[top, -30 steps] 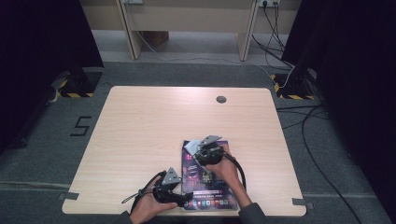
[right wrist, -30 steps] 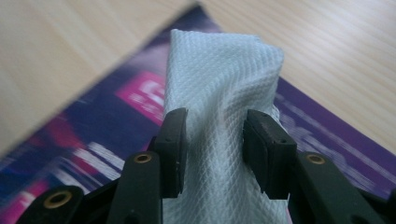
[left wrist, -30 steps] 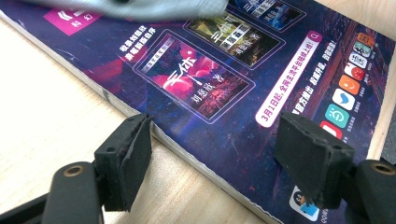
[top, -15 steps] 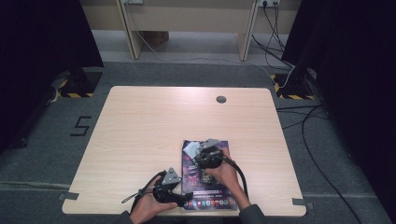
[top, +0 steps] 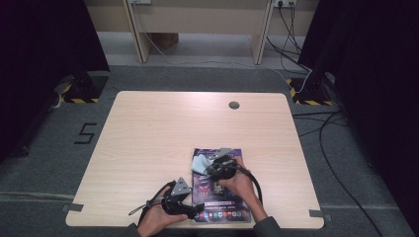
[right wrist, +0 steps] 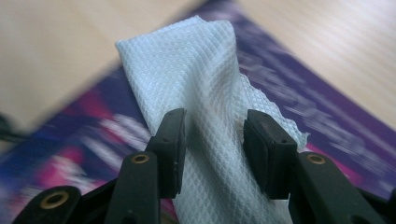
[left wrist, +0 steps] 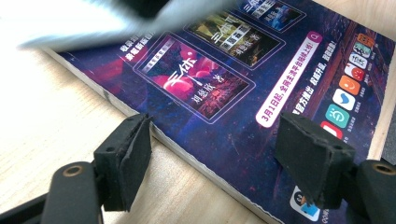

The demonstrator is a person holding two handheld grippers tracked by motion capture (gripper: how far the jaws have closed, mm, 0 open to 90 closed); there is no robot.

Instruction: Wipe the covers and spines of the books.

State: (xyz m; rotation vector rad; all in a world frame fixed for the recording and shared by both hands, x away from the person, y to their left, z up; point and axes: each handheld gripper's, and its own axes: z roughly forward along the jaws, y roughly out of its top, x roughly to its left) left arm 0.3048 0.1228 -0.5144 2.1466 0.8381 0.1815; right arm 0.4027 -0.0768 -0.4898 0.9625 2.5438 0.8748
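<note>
nearest the person, the left tool (top: pixel 190 210) rested at the near left edge of the book (top: pixel 220 197), which lay flat on the table (top: pixel 148 138) close to its near edge. in the left gripper view its jaws stood wide apart, one pad on the bare wood beside the book's edge and the other over the dark purple cover (left wrist: pixel 261 93); they gripped nothing, and seemed only to steady the book or wait beside it.

a little farther off, the right tool (top: pixel 210 169) sat over the book's far left part, its jaws closed on a pale, waffle-textured cloth (right wrist: pixel 205 93) that ran up between the pads. earlier frames were given, and those jaws had just been opening slightly, with the cloth between them throughout. the cloth (top: pixel 200 163) lay on the cover, its far corner reaching just past the book's left edge.

the job in hand looked like wiping the cover. judged from the cloth's place, it was at work on the far end of the cover; whether the near part was wiped could not be told. beyond the book, the table ran on bare to a small round grommet (top: pixel 233 104).
</note>
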